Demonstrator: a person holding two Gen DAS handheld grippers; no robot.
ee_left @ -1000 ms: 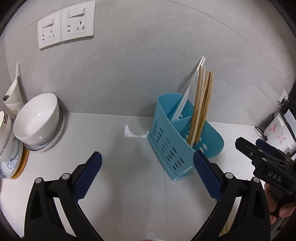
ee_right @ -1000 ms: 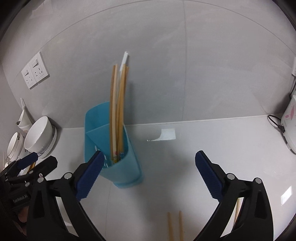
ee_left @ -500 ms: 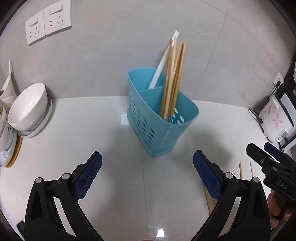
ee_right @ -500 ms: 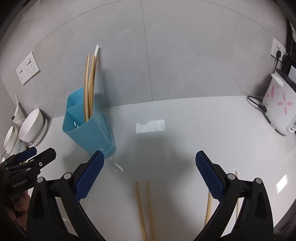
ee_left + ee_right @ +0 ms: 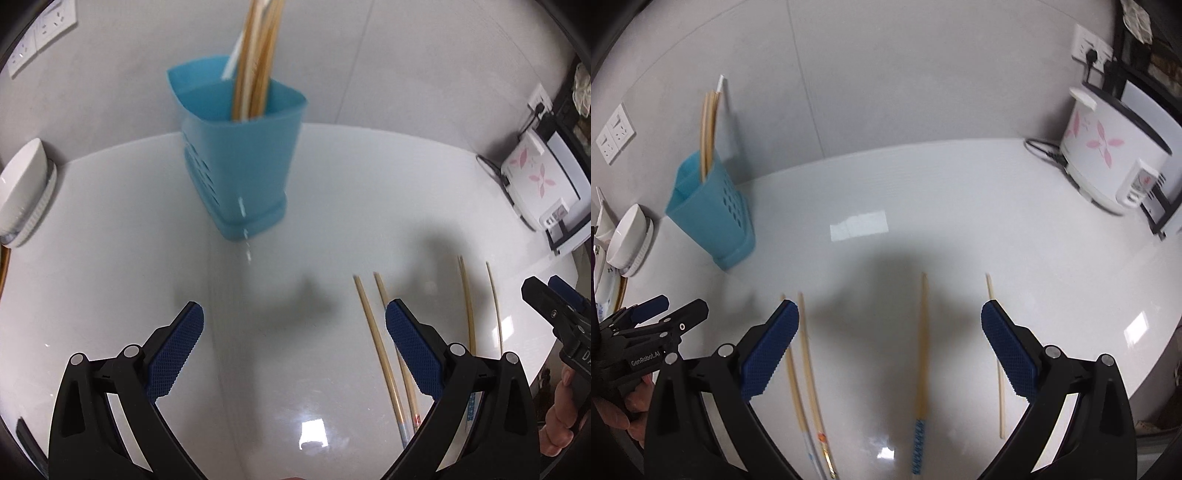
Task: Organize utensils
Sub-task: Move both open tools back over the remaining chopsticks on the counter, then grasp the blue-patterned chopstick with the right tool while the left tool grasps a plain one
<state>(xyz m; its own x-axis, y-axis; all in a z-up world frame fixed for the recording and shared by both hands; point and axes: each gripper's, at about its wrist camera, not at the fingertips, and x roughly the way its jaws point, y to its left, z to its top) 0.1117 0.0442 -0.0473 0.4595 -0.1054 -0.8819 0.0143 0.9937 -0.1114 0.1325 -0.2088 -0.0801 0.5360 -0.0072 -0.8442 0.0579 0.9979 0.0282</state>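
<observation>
A blue perforated utensil holder (image 5: pixel 240 155) (image 5: pixel 709 214) stands on the white counter near the wall, with several wooden chopsticks (image 5: pixel 256 66) (image 5: pixel 708 129) upright in it. Loose chopsticks lie flat on the counter: a pair (image 5: pixel 384 347) (image 5: pixel 805 369) on the left, one with a blue patterned end (image 5: pixel 920 369), and a thinner one (image 5: pixel 995 354) on the right. My left gripper (image 5: pixel 293 354) hangs open above the counter, its right finger over the left pair. My right gripper (image 5: pixel 890 350) is open above the blue-ended chopstick. Neither holds anything.
A white bowl (image 5: pixel 18 192) (image 5: pixel 628 236) and stacked plates sit at the far left. A white rice cooker with pink flowers (image 5: pixel 1108 155) (image 5: pixel 539 184) stands at the right with its cord. Wall sockets (image 5: pixel 613 136) are on the grey wall. The counter's front edge curves at the right.
Both grippers have swung right and tilted down toward the counter. The holder has slid toward the upper left in both views, and the loose chopsticks have come fully into view.
</observation>
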